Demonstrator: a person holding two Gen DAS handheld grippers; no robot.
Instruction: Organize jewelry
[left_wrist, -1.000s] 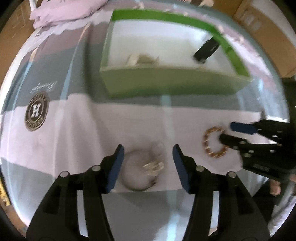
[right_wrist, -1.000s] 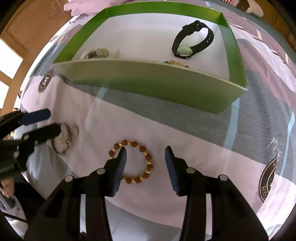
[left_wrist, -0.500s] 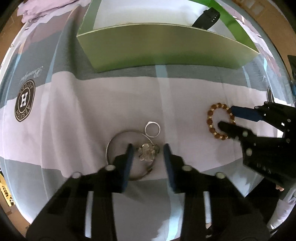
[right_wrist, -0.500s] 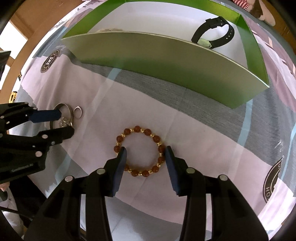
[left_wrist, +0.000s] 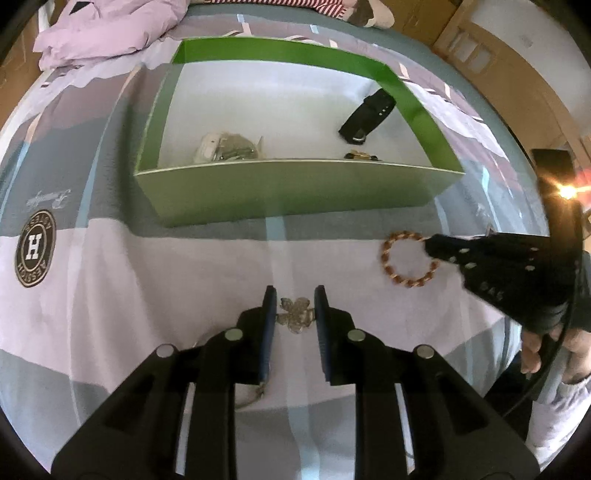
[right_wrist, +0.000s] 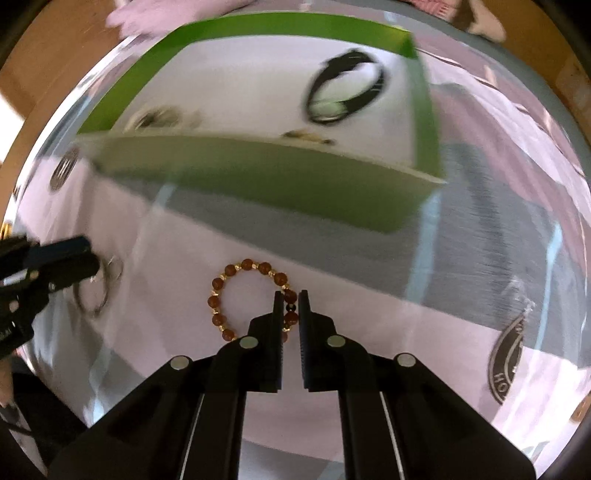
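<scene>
Green cardboard box (left_wrist: 295, 192) on the bed already holds a black watch (left_wrist: 367, 116), a silvery piece and a small gold item. Two pieces are left on the bedspread (left_wrist: 147, 280). The left gripper (left_wrist: 294, 314) has just closed on the flower-charm bangle (left_wrist: 295, 314), apparently gripping it; the right gripper (right_wrist: 288, 314) pinches the bead bracelet (right_wrist: 221, 295). Neither is boxed yet.

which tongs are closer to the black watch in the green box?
Right, though not by much. The right tongs are shut on the bead bracelet, in front of the box's watch end. The left tongs, clamping a flower charm, sit further along.
</scene>
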